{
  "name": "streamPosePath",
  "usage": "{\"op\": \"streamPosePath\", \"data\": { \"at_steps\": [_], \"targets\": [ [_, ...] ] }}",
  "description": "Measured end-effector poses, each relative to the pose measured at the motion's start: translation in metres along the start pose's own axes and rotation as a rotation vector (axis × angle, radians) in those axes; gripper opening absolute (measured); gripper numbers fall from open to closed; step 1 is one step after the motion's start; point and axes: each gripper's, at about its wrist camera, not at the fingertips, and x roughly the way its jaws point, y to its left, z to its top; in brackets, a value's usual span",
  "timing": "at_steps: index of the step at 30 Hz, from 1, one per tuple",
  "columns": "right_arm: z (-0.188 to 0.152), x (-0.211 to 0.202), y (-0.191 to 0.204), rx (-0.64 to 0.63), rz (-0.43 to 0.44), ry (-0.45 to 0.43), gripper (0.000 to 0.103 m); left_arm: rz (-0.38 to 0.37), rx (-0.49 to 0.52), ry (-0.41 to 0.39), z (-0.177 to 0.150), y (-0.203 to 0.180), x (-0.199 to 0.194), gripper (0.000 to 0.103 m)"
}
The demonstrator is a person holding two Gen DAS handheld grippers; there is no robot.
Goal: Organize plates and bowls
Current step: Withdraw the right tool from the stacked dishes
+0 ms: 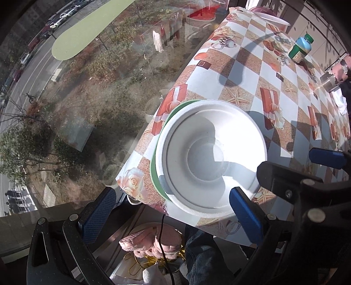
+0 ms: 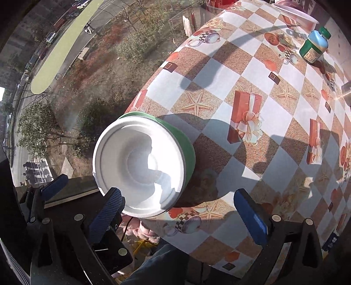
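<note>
A white foam bowl (image 1: 210,157) sits nested in a stack on a green dish (image 1: 155,173), at the table corner beside the window. My left gripper (image 1: 171,214) hangs above the stack's near rim, pointing down, jaws open with nothing between them. In the right wrist view the same white bowl (image 2: 140,162) on the green dish (image 2: 186,142) lies just ahead of my right gripper (image 2: 178,217), which is also open and holds nothing. Each view shows a blue finger of the other gripper, the right one's finger (image 1: 326,156) and the left one's finger (image 2: 54,186).
The checked tablecloth (image 2: 252,72) covers the table. A green bottle (image 2: 314,47) stands at the far right, a metal cup (image 1: 329,81) beyond it, and a white plate over a pink container (image 1: 269,16) at the far end. Window glass lies left; pink slippers (image 1: 151,241) are on the floor.
</note>
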Motion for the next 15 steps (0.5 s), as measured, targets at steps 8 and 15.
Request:
{"op": "streamPosePath", "data": {
  "at_steps": [8, 15],
  "targets": [
    [0.0034, -0.0034, -0.0050, 0.002, -0.016, 0.005, 0.103, 0.021, 0.020, -0.027, 0.0007, -0.0084, -0.0055, 0.103],
    [0.0010, -0.0029, -0.0067, 0.003, -0.034, 0.017, 0.103, 0.007, 0.014, -0.017, -0.0009, -0.0091, -0.0046, 0.103]
  ]
}}
